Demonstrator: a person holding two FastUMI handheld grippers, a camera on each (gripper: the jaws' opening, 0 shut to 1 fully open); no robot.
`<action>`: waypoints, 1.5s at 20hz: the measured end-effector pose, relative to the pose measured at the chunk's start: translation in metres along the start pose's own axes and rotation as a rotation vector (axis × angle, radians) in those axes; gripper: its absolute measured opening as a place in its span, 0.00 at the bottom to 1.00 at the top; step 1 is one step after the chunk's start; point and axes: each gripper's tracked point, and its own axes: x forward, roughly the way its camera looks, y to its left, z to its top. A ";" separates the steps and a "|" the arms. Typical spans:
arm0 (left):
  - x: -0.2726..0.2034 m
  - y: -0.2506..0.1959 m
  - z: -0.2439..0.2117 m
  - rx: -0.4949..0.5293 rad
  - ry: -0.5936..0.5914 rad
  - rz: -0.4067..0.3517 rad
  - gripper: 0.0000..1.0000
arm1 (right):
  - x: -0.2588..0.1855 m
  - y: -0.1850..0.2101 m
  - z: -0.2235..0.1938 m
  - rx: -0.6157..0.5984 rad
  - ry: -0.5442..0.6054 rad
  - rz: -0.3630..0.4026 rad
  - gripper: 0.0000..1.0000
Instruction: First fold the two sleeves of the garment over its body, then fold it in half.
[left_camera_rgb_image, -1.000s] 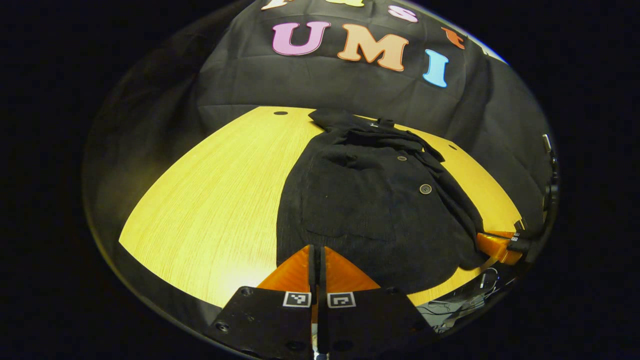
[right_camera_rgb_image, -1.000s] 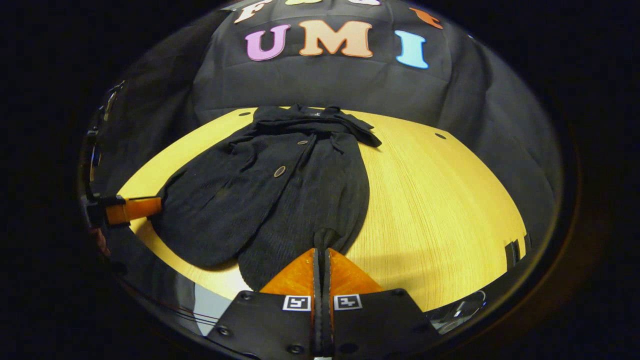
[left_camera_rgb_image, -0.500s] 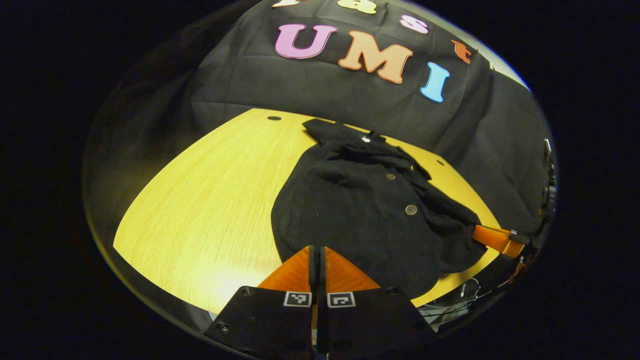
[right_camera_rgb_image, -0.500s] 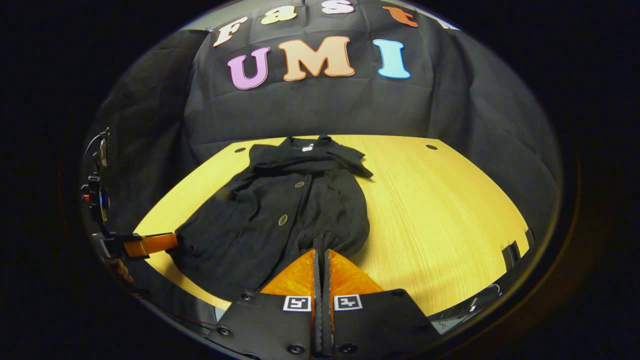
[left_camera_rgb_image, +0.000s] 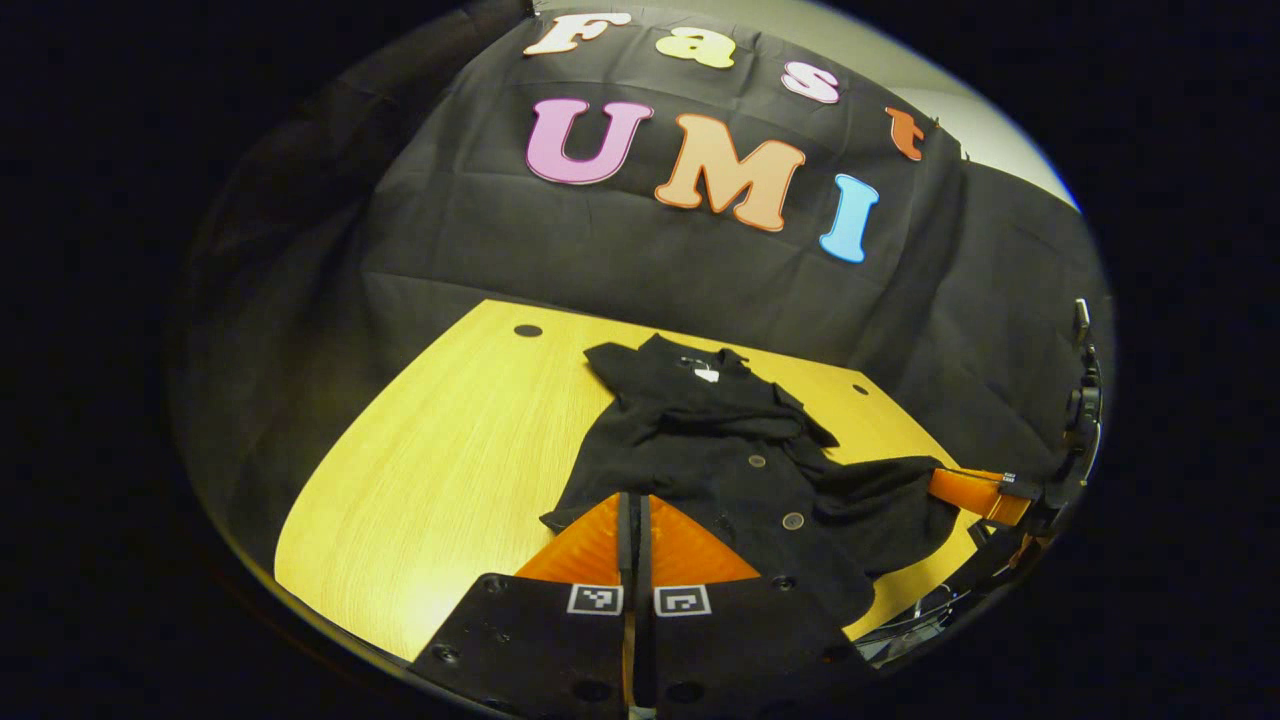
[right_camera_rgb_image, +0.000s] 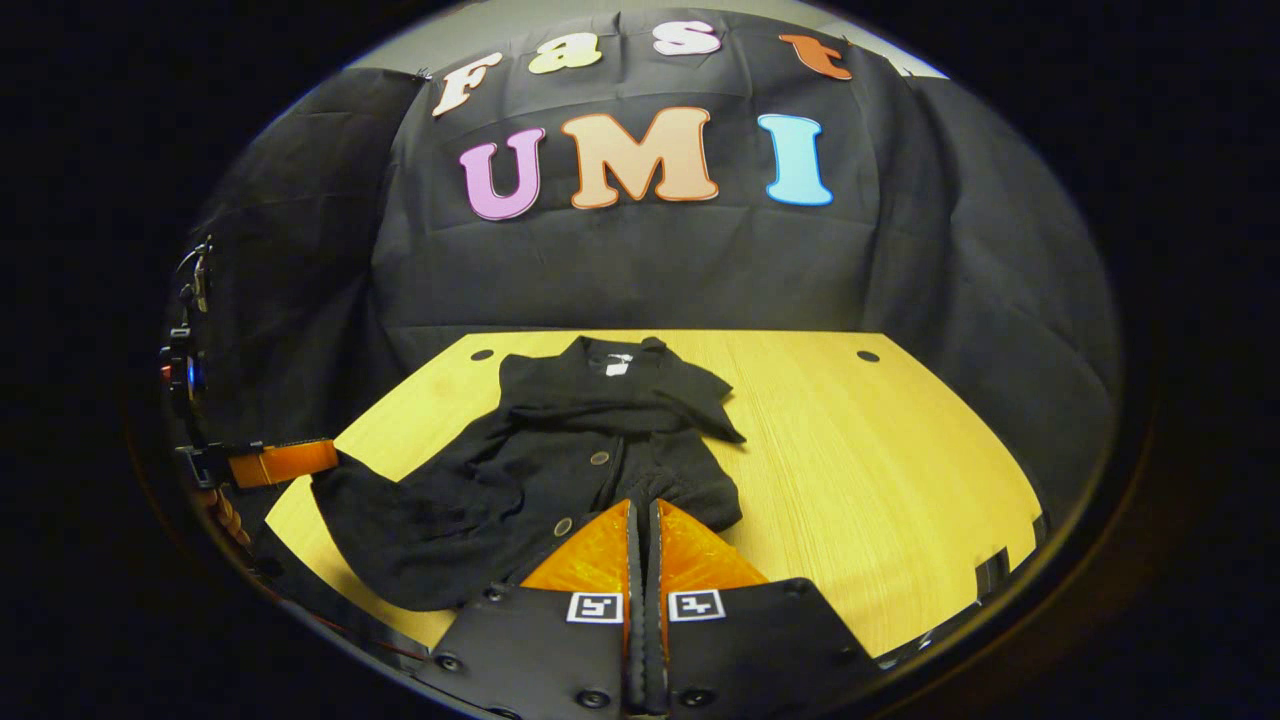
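Note:
A black buttoned garment (left_camera_rgb_image: 720, 450) lies on the yellow wooden table (left_camera_rgb_image: 450, 450), collar toward the booth wall, with its sleeves gathered across the chest. My left gripper (left_camera_rgb_image: 633, 497) is shut on one corner of the hem, which hangs raised off the table. In the right gripper view the garment (right_camera_rgb_image: 590, 420) sags between both grippers. My right gripper (right_camera_rgb_image: 643, 503) is shut on the other hem corner. Each gripper also appears in the other's view: the right gripper (left_camera_rgb_image: 975, 490) at the right edge, the left gripper (right_camera_rgb_image: 285, 462) at the left edge.
The bare table (right_camera_rgb_image: 880, 450) stretches wide to the right of the garment in the right gripper view. Small round holes (right_camera_rgb_image: 868, 356) sit near the table's far edge. The black cloth wall rises just behind the collar.
Both grippers have risen and moved forward with the hem. The lower part of the garment has come off the table and bunched toward the collar.

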 end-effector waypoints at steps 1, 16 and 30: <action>0.004 0.000 0.011 0.002 -0.015 0.000 0.00 | 0.002 0.000 0.008 -0.005 -0.008 0.003 0.02; 0.121 -0.003 0.140 0.044 -0.217 0.053 0.00 | 0.111 -0.037 0.145 -0.038 -0.115 0.022 0.02; 0.307 0.030 0.143 0.109 -0.103 0.189 0.00 | 0.319 -0.068 0.193 -0.014 -0.028 0.086 0.02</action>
